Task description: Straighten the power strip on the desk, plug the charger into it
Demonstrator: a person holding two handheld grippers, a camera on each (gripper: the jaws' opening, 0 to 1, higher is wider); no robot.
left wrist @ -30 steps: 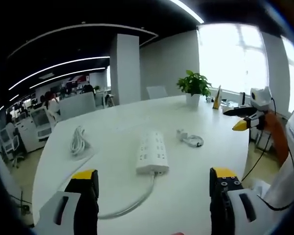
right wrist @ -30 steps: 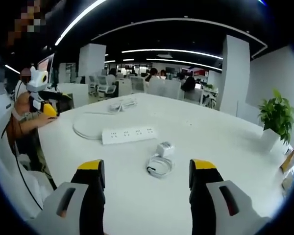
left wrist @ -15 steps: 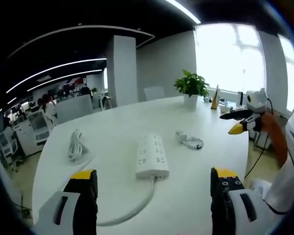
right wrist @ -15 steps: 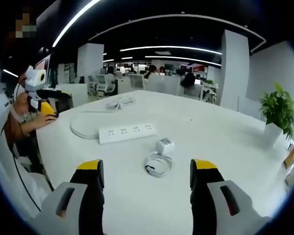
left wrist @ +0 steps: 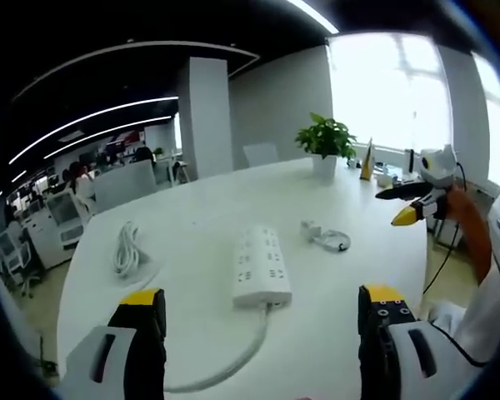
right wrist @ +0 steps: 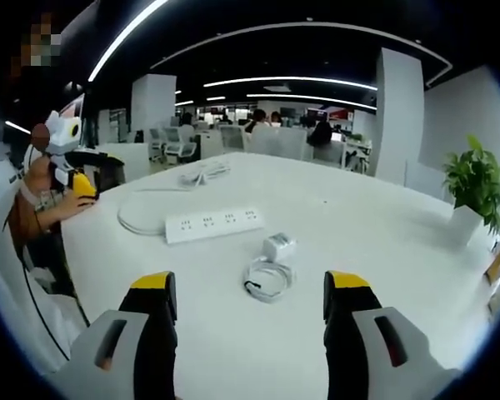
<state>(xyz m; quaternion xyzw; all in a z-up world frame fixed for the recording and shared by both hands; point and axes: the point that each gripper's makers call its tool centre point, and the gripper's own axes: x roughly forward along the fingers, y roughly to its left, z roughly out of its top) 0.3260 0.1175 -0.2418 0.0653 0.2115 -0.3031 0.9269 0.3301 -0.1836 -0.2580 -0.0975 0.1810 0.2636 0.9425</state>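
Observation:
A white power strip (left wrist: pixel 261 265) (right wrist: pixel 213 225) lies on the white desk (left wrist: pixel 192 250), its cord (left wrist: pixel 233 358) curving back toward the desk's edge. A white charger (right wrist: pixel 278 247) (left wrist: pixel 310 229) with its coiled cable (right wrist: pixel 267 279) (left wrist: pixel 332 242) rests just beside the strip. My left gripper (left wrist: pixel 262 321) hovers open in front of the strip's cord end, nothing between its yellow-tipped jaws. My right gripper (right wrist: pixel 248 304) is open too, short of the charger cable. Each gripper also appears in the other's view, held by a hand: right gripper (left wrist: pixel 417 200), left gripper (right wrist: pixel 79 171).
A second coiled white cable (left wrist: pixel 127 247) (right wrist: pixel 202 175) lies on the desk away from the strip. A potted plant (left wrist: pixel 327 146) (right wrist: pixel 471 196) stands at the desk's far side. Office chairs and people (right wrist: pixel 317 133) sit beyond the desk.
Both views have drifted only slightly; strip, charger and cables lie where they were. Both grippers stay open.

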